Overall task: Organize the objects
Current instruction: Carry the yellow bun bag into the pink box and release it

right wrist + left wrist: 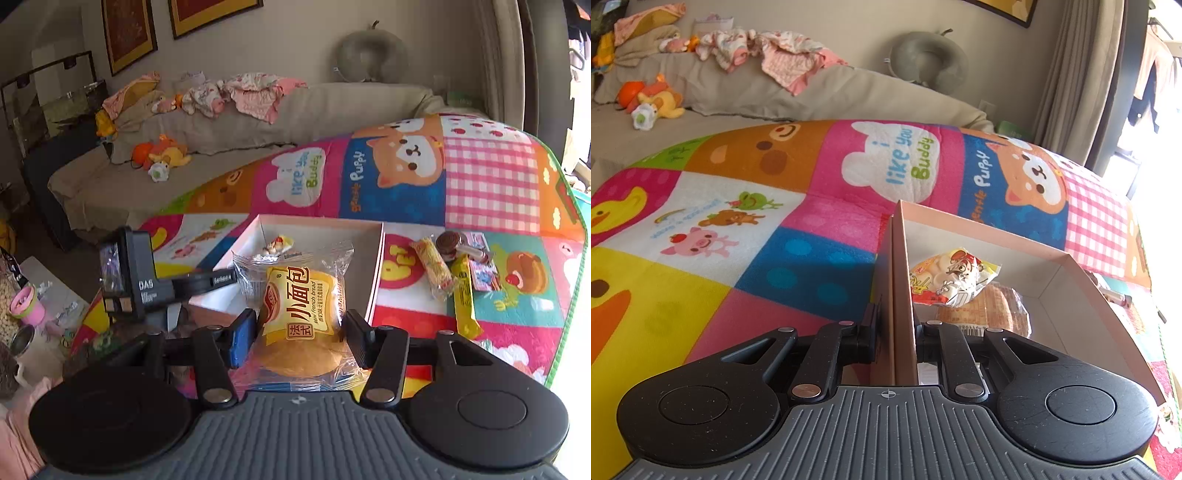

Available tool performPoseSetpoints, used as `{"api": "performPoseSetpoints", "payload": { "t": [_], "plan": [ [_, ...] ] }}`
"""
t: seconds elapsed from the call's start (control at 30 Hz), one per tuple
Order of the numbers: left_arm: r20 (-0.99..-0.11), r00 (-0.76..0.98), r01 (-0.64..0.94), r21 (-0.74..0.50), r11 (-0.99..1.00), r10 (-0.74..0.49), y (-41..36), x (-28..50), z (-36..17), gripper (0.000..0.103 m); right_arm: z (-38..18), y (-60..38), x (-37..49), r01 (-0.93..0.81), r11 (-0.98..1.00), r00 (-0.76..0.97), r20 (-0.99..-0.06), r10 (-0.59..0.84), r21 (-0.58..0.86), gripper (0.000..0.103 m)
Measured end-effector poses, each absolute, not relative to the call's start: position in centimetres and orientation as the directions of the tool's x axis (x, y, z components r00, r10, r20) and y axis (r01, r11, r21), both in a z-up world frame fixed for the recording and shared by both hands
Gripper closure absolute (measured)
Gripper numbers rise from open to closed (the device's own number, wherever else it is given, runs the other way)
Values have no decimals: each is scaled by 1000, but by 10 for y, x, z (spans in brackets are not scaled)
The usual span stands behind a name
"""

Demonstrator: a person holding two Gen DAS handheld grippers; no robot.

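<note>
**Kid:** Right wrist view first! What is the right gripper [301, 334] doing?

**Helper:** Its two fingers are partway shut and squeeze a bread pack [301, 306] from both sides. The pack stands up between them, lifted off the blanket [491, 184].

**Kid:** Where is the box [376, 266]?

**Helper:** At 12 o'clock from the bread, just behind it. Its top is open and its walls stand up. A small snack bag [279, 245] lies in the far left corner.

**Kid:** Is there room around it?

**Helper:** At 2 o'clock, near the box's right wall, lies a bunch of snacks [454, 269] on the blanket. Bare blanket goes on past the box's far wall at 12 o'clock. The blanket's green edge [576, 280] curves down at 3 o'clock. At 9 o'clock the left gripper [173, 288] reaches in to the box's left side.

**Kid:** Now the left wrist view?

**Helper:** The left gripper [894, 332] points a bit down. Its fingers are almost shut and pinch the box wall [901, 280], one finger outside and one inside.

**Kid:** What is inside?

**Helper:** At 1 o'clock the snack bag [955, 277] lies on top of another wrapped bread [990, 314]. The rest of the box floor by the right wall is bare.

**Kid:** And outside?

**Helper:** From 9 to 11 o'clock it is all open blanket [738, 221]. Behind it, at 11 o'clock, is a sofa [738, 88] with clothes and soft toys on it.
</note>
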State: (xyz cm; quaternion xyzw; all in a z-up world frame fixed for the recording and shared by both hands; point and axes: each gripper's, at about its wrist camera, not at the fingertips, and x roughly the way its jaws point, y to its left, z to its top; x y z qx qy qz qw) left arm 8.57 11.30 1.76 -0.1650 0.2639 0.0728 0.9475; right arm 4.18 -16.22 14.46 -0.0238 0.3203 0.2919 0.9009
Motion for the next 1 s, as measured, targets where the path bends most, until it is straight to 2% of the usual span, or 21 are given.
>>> {"api": "performPoseSetpoints", "payload": {
  "t": [0.13, 0.4, 0.47, 0.5, 0.53, 0.7, 0.9, 1.0],
  "plan": [
    [-524, 851, -224, -284, 932, 45, 114, 85, 17, 87, 149, -140, 72, -541, 817, 603, -584, 543, 200, 51],
    [-523, 852, -222, -290, 931, 41, 115, 85, 17, 86, 115, -100, 119, -468, 842, 595, -608, 526, 270, 50],
    [-522, 852, -222, -289, 931, 41, 115, 85, 17, 86, 108, -99, 130, -440, 840, 576, -617, 535, 317, 43],
    [-523, 852, -223, -288, 931, 42, 115, 85, 17, 86, 103, -101, 135, -434, 829, 552, -623, 554, 352, 34],
    [-523, 851, -223, -288, 931, 42, 115, 85, 17, 86, 100, -102, 136, -426, 827, 547, -625, 558, 366, 33],
    [-522, 852, -223, -289, 931, 42, 115, 85, 17, 86, 100, -121, 124, -416, 862, 607, -617, 501, 291, 31],
    [-522, 852, -223, -288, 931, 43, 115, 85, 16, 86, 97, -184, 100, -320, 922, 708, -591, 387, 219, 16],
    [-521, 852, -225, -282, 933, 48, 114, 85, 17, 87, 78, -217, 93, -230, 953, 717, -627, 303, 198, 15]
  ]
}}
